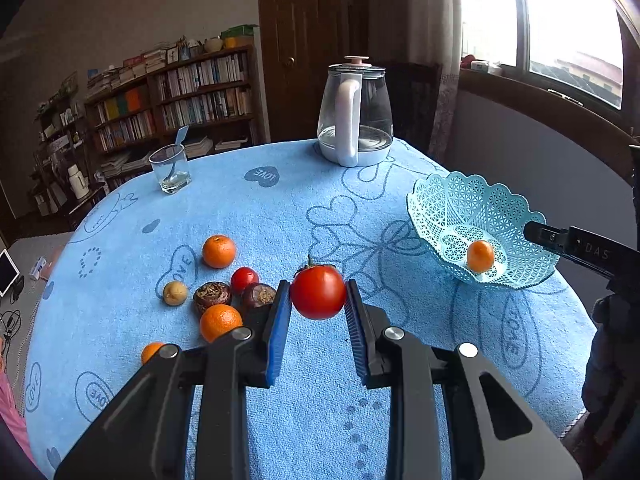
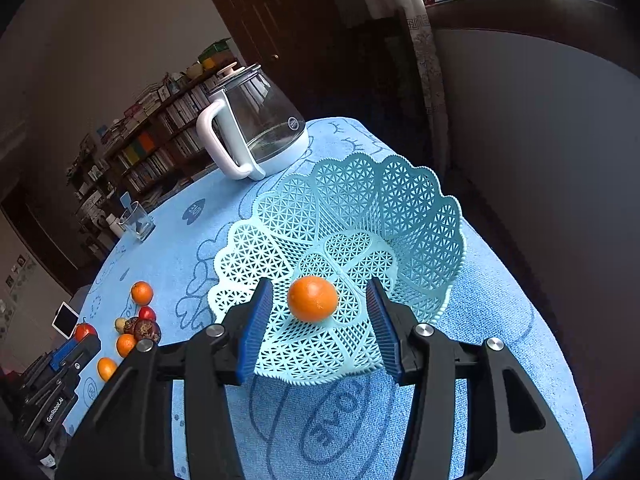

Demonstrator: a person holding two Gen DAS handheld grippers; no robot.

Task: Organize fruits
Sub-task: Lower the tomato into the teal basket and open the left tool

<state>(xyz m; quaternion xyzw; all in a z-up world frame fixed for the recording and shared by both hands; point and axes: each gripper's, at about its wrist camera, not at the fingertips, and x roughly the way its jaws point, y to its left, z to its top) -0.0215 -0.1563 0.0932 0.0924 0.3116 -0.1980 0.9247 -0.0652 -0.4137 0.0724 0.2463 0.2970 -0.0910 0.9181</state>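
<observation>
The left gripper (image 1: 318,300) has a red tomato (image 1: 318,291) pinched tight between its blue pads, lifted clear of the blue tablecloth (image 1: 400,360) — both pads press right on its sides, stem pointing up.

Over on the right, the right gripper (image 2: 318,308) sits at the near rim of the light blue lattice basket (image 2: 420,216) with its jaws apart. A small orange (image 2: 312,298) rests on the basket floor between the pads, but there's a clear gap on both sides, so nothing is gripped there. From the left wrist view you can see that same basket near the table's right edge with the orange in it.

The rest of the fruit is still in a loose bunch on the cloth, left of the held tomato: a mandarin (image 1: 219,251) at the back, a smaller red tomato (image 1: 244,279), a pale round fruit (image 1: 175,292), two dark brown ones (image 1: 212,295) touching each other, and another mandarin (image 1: 220,321) right beside the left finger. One more orange fruit (image 1: 151,351) peeks out behind the gripper body.

Further back — a glass kettle (image 1: 355,116) with a white handle, and a drinking glass (image 1: 170,168) with a spoon in it.
</observation>
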